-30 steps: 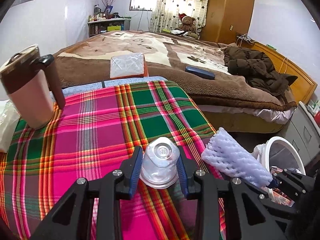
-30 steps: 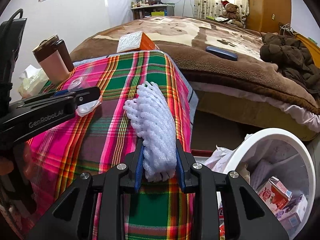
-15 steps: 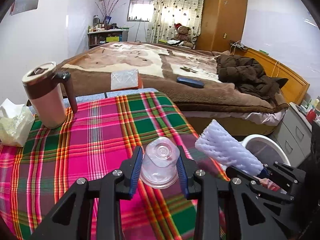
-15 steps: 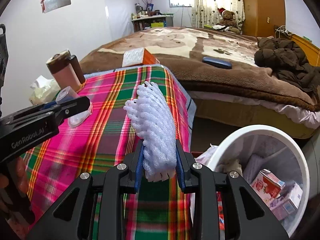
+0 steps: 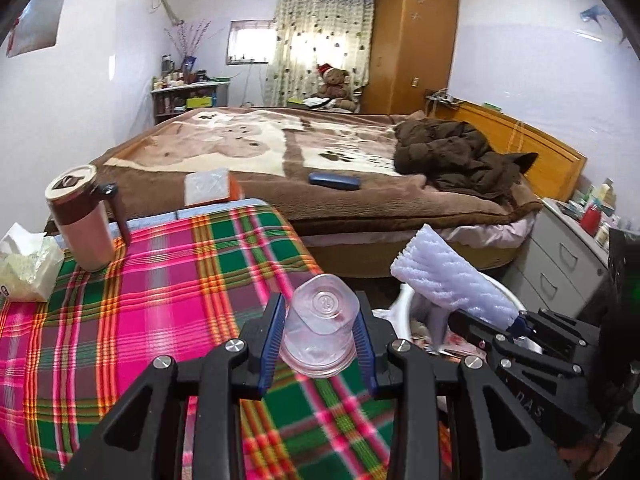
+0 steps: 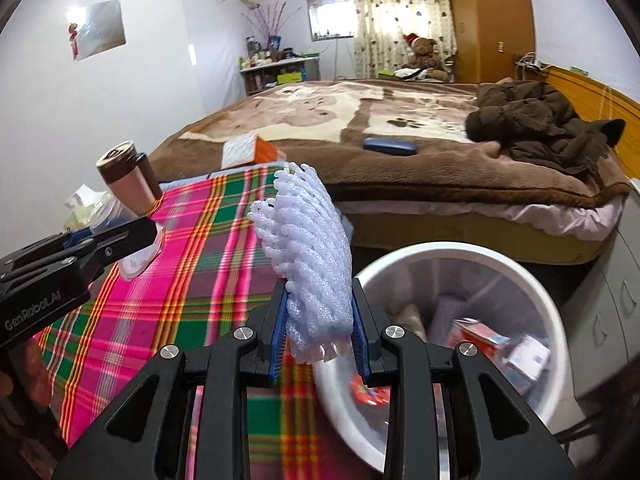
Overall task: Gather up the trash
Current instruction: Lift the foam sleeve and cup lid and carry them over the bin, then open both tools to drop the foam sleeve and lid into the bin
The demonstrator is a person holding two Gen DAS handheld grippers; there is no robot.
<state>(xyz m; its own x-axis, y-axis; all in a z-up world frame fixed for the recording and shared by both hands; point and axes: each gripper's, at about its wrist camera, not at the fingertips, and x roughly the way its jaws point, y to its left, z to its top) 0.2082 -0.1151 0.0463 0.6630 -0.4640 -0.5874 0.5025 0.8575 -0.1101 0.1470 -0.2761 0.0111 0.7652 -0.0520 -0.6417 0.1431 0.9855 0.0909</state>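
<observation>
Between my left jaws: one clear plastic cup (image 5: 319, 334), base forward, pinched at its sides by the left gripper (image 5: 319, 340); jaws closed to the cup's width.
Between my right jaws: one white foam fruit net (image 6: 310, 264), clamped at its lower end by the right gripper (image 6: 320, 344); the rest stands up ahead of the jaws.
Below and right of my right jaws: one white trash bin (image 6: 540, 292), rim open, several cartons already inside.
Under both jaws: one plaid-covered tabletop (image 5: 168, 280).
Ahead-left of my left jaws: one lidded mug (image 5: 82, 220); one tissue pack (image 5: 26, 264) beside it.
Step in hand: carrying both pieces of trash toward the bin, I judge.
Next move: bring each load over the rim, then part the jaws; the net is light and may cling to the pads.
</observation>
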